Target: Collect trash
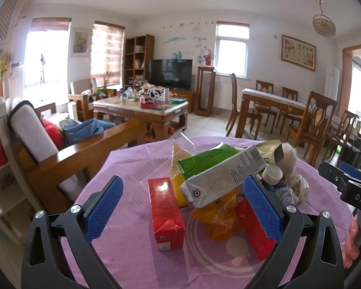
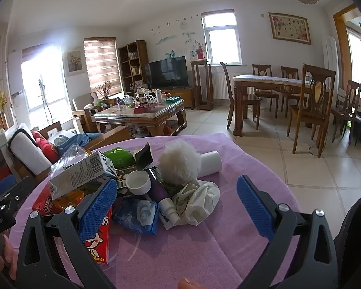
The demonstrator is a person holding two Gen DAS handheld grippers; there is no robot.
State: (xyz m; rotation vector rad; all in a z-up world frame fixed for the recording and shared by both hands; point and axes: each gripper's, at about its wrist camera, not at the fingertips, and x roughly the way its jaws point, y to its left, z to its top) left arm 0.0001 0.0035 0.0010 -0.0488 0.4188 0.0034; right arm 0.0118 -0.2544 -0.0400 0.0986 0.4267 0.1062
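A pile of trash lies on a round table with a purple cloth (image 1: pixel 122 166). In the left wrist view I see a red carton (image 1: pixel 164 213), a white carton (image 1: pixel 225 175), a green wrapper (image 1: pixel 204 160) and an orange bag (image 1: pixel 219 219). My left gripper (image 1: pixel 183 207) is open and empty, its fingers on either side of the red carton. In the right wrist view a white fluffy ball (image 2: pixel 179 162), a crumpled tissue (image 2: pixel 197 200), a purple bottle (image 2: pixel 161 192) and a blue packet (image 2: pixel 137 214) lie ahead. My right gripper (image 2: pixel 178 207) is open and empty above them.
A wooden sofa (image 1: pixel 67 154) with cushions stands left of the table. A cluttered coffee table (image 1: pixel 142 110) and a TV (image 1: pixel 170 73) are further back. A dining table with chairs (image 2: pixel 284 96) stands at the right on the tiled floor.
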